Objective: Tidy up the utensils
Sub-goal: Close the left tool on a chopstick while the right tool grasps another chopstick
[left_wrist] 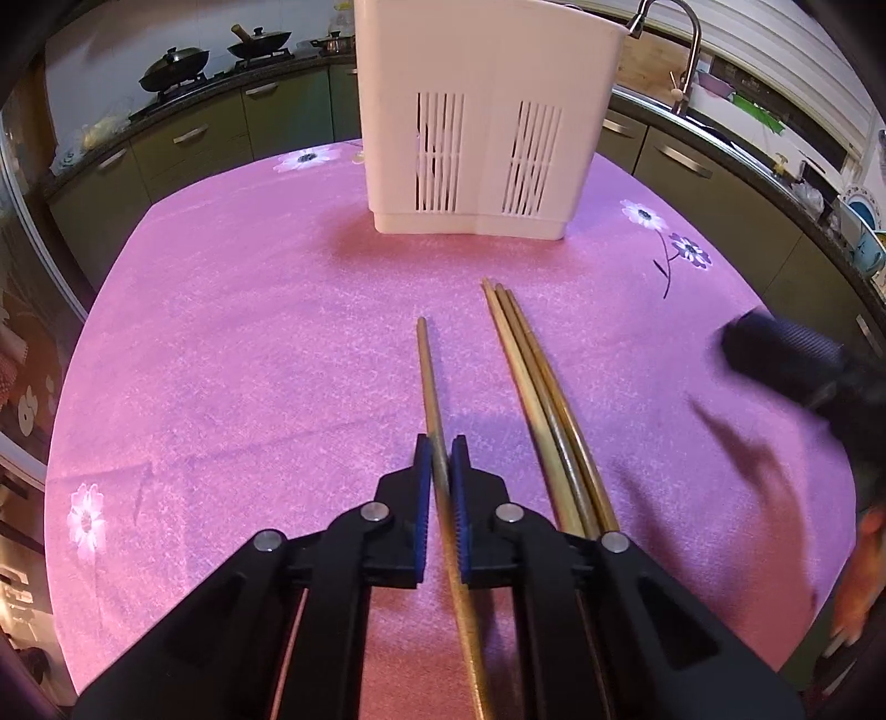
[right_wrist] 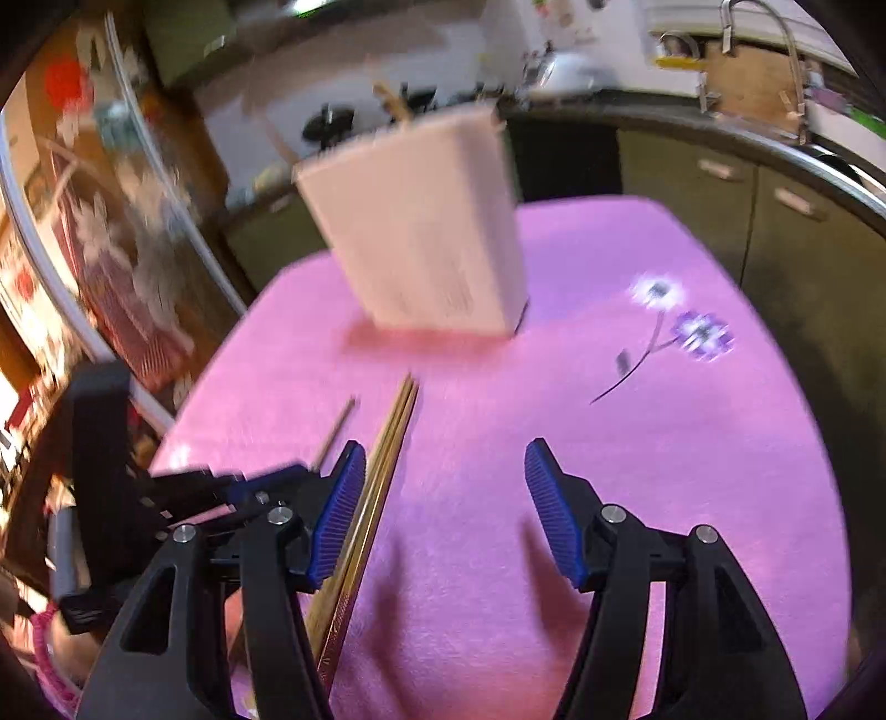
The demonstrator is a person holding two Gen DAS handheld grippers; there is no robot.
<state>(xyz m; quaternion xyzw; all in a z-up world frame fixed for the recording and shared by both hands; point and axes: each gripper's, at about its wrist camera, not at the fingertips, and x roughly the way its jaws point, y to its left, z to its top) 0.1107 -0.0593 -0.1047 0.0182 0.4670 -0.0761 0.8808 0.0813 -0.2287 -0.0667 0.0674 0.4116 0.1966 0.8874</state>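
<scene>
A white slotted utensil holder stands at the far side of the pink tablecloth. My left gripper is shut on one wooden chopstick that points toward the holder. Three more chopsticks lie together just right of it. In the blurred right wrist view my right gripper is open and empty above the cloth, with the chopstick bundle beside its left finger and the holder ahead. The left gripper shows there at the left with its chopstick.
Kitchen counters with woks and a sink faucet ring the table. Embroidered flowers mark the cloth. The right gripper's dark body shows at the right edge of the left wrist view.
</scene>
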